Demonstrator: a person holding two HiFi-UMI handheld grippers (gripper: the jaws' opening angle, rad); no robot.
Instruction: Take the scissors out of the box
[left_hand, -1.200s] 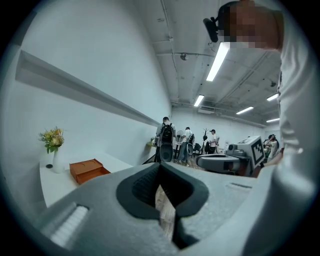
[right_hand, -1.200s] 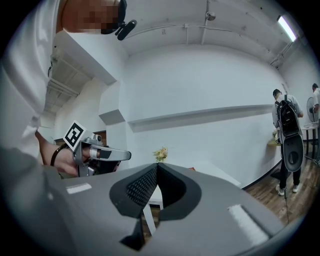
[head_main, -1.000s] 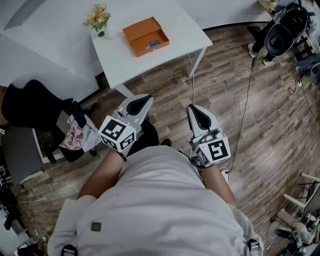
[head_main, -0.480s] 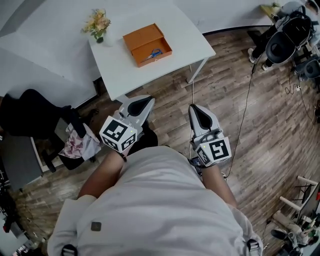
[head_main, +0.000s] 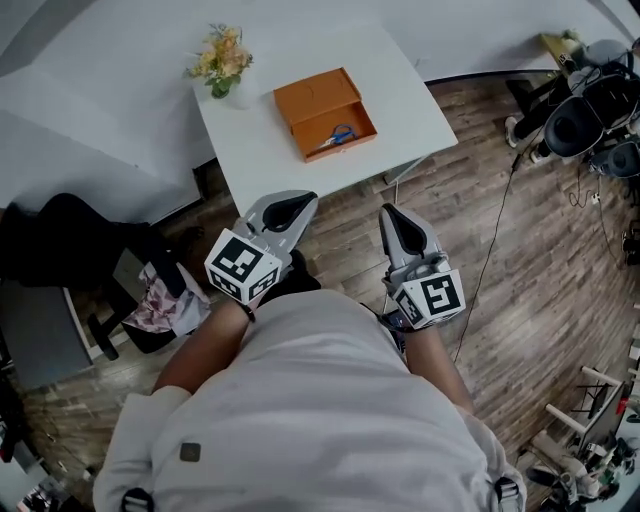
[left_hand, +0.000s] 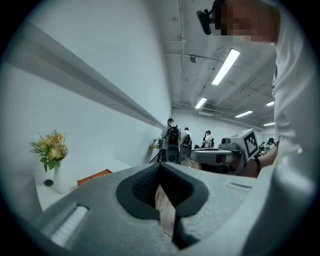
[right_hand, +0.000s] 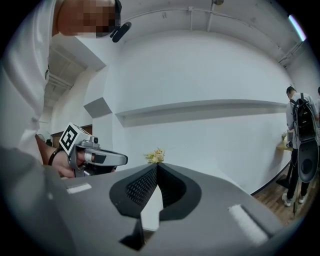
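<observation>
At the far left, a dark chair (head_main: 60, 235) stands on the wooden floor (head_main: 520, 260), with a patterned cloth (head_main: 160, 300) draped at its near right side. Further right and farther off is a white table (head_main: 260, 150). A vase of flowers (head_main: 222, 62) stands at its far left corner. Right of the vase and well apart from it lies the orange box (head_main: 315, 95). The scissors (head_main: 338, 136), blue-handled, lie flat in the open near part of the box, by its right end. Nearer than the table, the left gripper (head_main: 298, 200) is held out level over the floor and points toward the table's near edge. Its own view shows its jaws together at the tips with nothing between them (left_hand: 160, 167). Beside it to the right, the right gripper (head_main: 388, 212) is held the same way, well short of the table. Its jaws are likewise closed and empty (right_hand: 156, 167). Neither gripper touches the table or the box. Further right a thin cable (head_main: 490, 240) trails across the floor toward black equipment (head_main: 585, 115) at the far right.
</observation>
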